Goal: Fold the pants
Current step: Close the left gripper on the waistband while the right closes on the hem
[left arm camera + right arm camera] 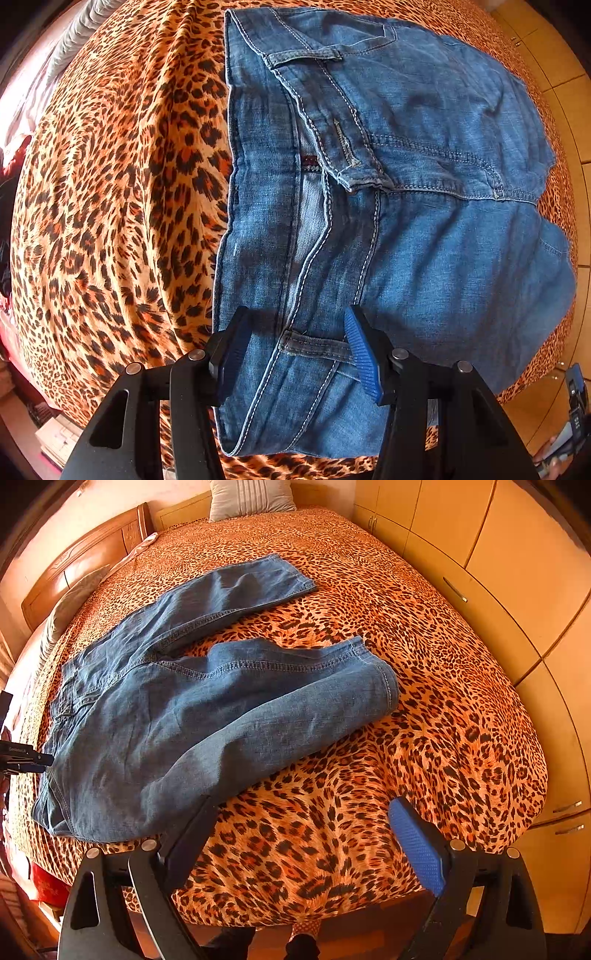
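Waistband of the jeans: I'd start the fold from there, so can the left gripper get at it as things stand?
Probably yes. The left gripper is open right over the waistband, its fingers straddling a belt loop, and nothing lies between them and the denim.

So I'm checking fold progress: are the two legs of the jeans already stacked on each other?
No: in the right wrist view the jeans lie on the bedspread with both legs splayed apart.
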Tool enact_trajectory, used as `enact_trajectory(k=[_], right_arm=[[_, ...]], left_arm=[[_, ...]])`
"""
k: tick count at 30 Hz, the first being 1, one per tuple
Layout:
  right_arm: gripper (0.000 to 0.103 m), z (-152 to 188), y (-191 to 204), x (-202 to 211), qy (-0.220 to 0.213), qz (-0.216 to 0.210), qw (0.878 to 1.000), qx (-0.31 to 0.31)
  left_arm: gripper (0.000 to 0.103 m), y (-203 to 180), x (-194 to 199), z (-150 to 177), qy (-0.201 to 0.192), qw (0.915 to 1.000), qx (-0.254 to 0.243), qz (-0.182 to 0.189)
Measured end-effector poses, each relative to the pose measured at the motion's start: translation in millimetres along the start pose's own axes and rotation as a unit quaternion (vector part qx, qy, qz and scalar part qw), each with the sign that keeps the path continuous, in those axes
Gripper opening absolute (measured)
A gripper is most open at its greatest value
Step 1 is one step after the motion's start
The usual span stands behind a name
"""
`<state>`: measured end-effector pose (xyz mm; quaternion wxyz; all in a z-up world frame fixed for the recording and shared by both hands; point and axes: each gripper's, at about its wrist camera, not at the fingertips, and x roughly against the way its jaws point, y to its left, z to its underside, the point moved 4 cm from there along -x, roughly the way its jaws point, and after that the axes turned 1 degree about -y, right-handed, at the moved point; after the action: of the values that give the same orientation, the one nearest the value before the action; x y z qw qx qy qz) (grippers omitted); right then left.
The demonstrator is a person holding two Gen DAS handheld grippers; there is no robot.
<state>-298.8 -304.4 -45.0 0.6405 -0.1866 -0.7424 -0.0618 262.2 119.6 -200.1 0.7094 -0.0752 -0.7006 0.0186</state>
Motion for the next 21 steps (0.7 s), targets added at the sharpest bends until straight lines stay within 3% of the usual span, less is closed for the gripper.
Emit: enact_trajectory(k=[4,9,12,17,19,20,21], right_arm=[[0.095,-4,-15,-4,0.011,-0.012,1.000,-0.025],[0.095,-37,-67,-23,0.011,-0.009,0.997,-0.074],[0.095,-67,-98,-48,0.018,-0.016,0.996,-0.089],[0.091,-95,-117,-106,0.054,-0.084,0.992,-0.081],[0.080,-97,-114,-119,0.064,-0.136,0.986,-0.064],[0.064,-96,-110,-123,0.072,-0.166,0.982,-0.053],[0.040,-95,-105,-124,0.079,-0.194,0.977,-0.038]], left_arm=[[0.058,-17,-6,-16,0.003,0.9997,-0.023,-0.009],[0.059,-41,-17,-11,-0.003,0.9979,-0.054,-0.035],[0.059,-52,-25,-7,0.002,0.9983,-0.046,-0.036],[0.059,-66,-37,6,0.013,0.9988,0.007,-0.048],[0.059,-70,-46,15,0.017,0.9982,0.025,-0.052],[0.058,-71,-47,19,0.018,0.9978,0.033,-0.055],[0.056,-72,-55,21,0.018,0.9973,0.041,-0.059]])
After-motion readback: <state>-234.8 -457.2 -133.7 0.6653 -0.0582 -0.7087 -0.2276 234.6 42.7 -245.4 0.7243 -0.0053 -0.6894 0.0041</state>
